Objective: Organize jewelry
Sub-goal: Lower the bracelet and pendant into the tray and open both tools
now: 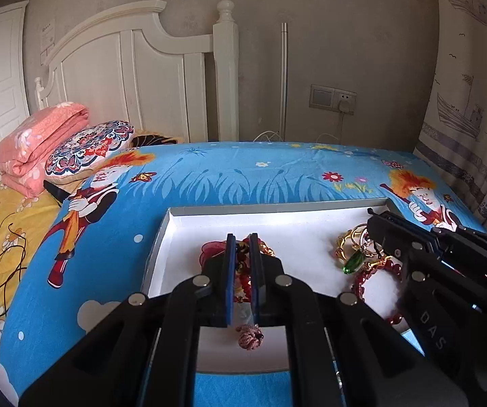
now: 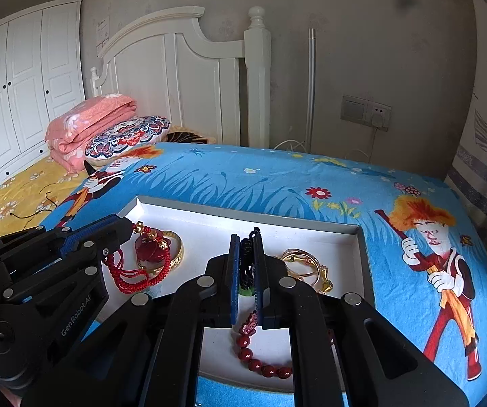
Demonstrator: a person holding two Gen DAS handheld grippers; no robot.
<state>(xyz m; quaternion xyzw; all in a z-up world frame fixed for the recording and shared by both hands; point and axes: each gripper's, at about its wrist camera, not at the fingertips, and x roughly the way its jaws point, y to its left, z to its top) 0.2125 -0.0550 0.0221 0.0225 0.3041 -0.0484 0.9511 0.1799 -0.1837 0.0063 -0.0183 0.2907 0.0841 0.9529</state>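
Note:
A shallow white tray lies on a blue cartoon sheet and holds the jewelry. My left gripper is over its left part, shut on a red cord bracelet with gold beads. A pinkish knot hangs under the pads. Beside it lie a red pendant and a gold bangle. My right gripper is shut on the black cord of a green pendant. Gold rings and a red bead bracelet lie under and beside it.
The blue sheet surrounds the tray. A folded pink quilt and a patterned cushion lie at the far left by the white headboard. A loose dark cord lies on the yellow sheet. A curtain hangs at the right.

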